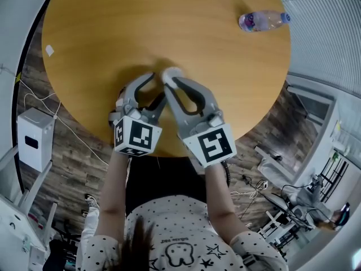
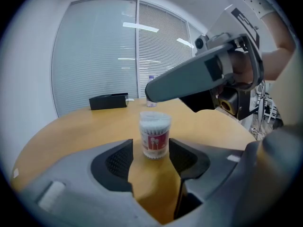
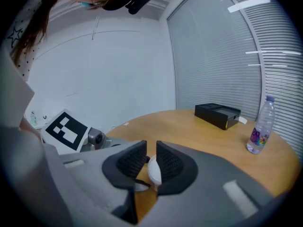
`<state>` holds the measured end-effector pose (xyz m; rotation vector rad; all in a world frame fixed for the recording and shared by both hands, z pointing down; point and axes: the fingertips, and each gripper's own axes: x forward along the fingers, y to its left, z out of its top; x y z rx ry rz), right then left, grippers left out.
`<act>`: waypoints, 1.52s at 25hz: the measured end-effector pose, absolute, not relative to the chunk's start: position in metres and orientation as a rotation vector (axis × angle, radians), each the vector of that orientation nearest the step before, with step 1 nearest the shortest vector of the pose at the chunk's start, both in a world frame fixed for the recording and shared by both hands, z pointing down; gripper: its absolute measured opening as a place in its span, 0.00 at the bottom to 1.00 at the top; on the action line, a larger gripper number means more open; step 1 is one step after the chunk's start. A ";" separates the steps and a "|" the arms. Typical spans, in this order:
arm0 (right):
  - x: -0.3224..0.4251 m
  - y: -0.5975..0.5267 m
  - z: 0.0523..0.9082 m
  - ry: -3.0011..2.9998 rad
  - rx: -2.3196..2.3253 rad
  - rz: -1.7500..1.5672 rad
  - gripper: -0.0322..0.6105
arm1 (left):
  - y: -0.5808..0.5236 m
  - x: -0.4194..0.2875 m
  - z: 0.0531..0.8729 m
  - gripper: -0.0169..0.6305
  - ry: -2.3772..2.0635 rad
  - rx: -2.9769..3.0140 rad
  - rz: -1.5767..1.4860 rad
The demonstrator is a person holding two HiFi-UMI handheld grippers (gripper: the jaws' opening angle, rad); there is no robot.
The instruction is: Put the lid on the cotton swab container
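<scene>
While your right claw (image 3: pixel 150 161) pinches the lid (image 3: pixel 154 170) (probably light and slippery, so hold its rim), your left claw (image 2: pixel 150 151) stands spread around the tippy-looking cotton swab container (image 2: pixel 155 131).

Smooth wood-grain table (image 1: pixel 113 27) top with a soft satin sheen, over darker, rougher-looking wood planks on the floor (image 1: pixel 73 151). Matt grey moulded plastic on the left tongs (image 2: pixel 151 148) and right tongs (image 3: pixel 150 150), with black, finely gridded, rubbery-looking pads (image 3: pixel 130 161) inside. Clear glossy plastic with a red paper-like label on the cotton swab container (image 2: pixel 155 135), smooth white plastic on the lid (image 3: pixel 154 170), clear shiny plastic on the bottle (image 3: pixel 259 126), matt black on the box (image 3: pixel 218 114), soft dotted cloth on the shirt (image 1: pixel 186 230).
</scene>
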<state>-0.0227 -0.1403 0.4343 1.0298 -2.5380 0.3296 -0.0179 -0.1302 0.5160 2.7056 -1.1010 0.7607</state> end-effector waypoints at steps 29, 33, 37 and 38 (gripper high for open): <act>0.046 -0.139 0.281 -2.677 1.393 0.225 0.06 | -0.133 -0.069 0.311 0.04 -1.603 2.586 0.138; 0.068 -0.123 0.247 -2.695 1.453 0.207 0.06 | -0.122 -0.074 0.268 0.04 -1.654 2.562 0.096; 0.094 -0.105 0.221 -2.684 1.530 0.183 0.06 | -0.108 -0.075 0.240 0.04 -1.668 2.565 0.073; 0.100 -0.099 0.216 -2.685 1.549 0.193 0.06 | -0.103 -0.076 0.231 0.04 -1.684 2.573 0.070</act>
